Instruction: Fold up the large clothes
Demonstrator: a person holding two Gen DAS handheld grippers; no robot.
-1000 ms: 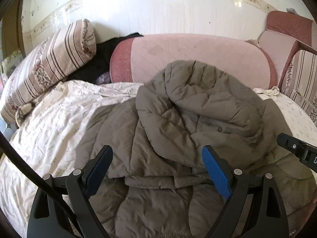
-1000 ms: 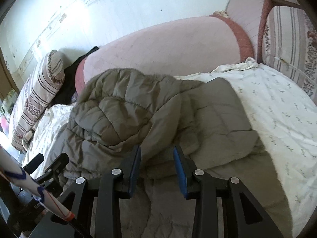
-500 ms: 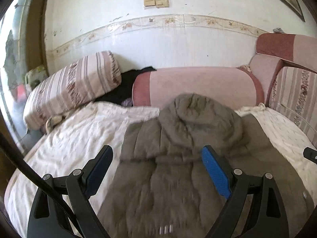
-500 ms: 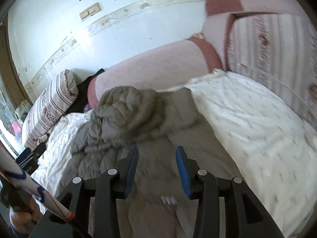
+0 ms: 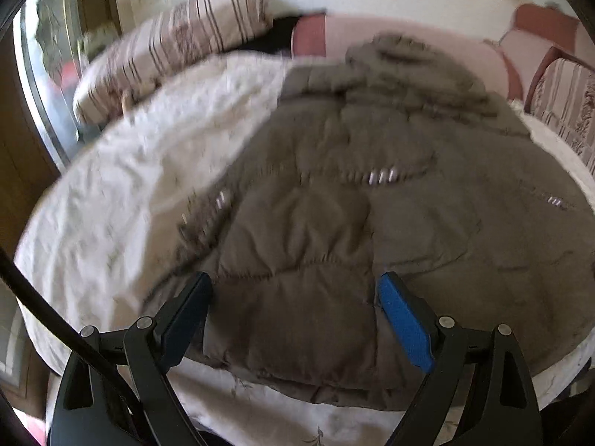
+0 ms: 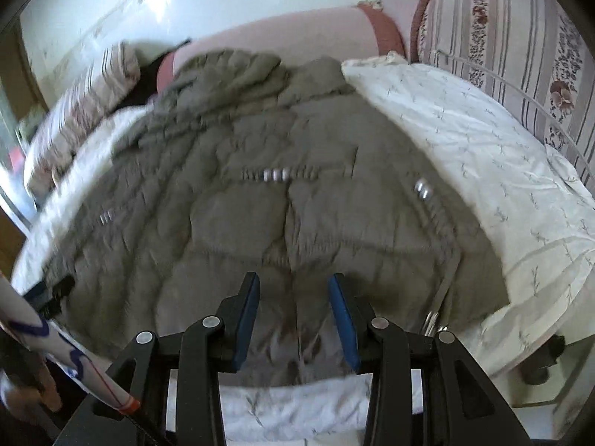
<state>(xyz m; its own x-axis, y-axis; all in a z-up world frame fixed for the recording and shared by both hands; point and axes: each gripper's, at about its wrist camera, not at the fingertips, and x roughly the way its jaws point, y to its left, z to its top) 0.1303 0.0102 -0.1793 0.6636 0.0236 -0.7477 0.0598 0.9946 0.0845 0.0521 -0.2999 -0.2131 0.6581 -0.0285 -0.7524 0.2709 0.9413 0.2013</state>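
From my left wrist camera, the grey-brown quilted jacket (image 5: 372, 193) lies spread flat over the white bedsheet (image 5: 122, 186), its hood up against the pink bolster (image 5: 409, 37) at the far side and its hem nearest me. The left gripper (image 5: 293, 290) hovers over that near hem, a little in from the jacket's left corner, and I see the padded fabric below and between the two fingers. Its jaws stand wide apart, released, with nothing pinched; the blue pad (image 5: 405, 327) on the right finger is clear of the cloth as far as I can judge through the motion blur.

From my right wrist camera, the jacket (image 6: 282, 200) fills the middle of the view, with the sheet (image 6: 483, 156) bare to its right and a striped cushion (image 6: 520, 48) beyond. The right gripper (image 6: 293, 290) sits above the middle of the near hem, roughly in line with the jacket's centre seam. Its jaws are only partly open, much narrower than the left's, and they grasp nothing: the fabric shows in the gap, but I cannot see the pads pressing on it. A striped pillow (image 6: 81, 104) lies at the far left.
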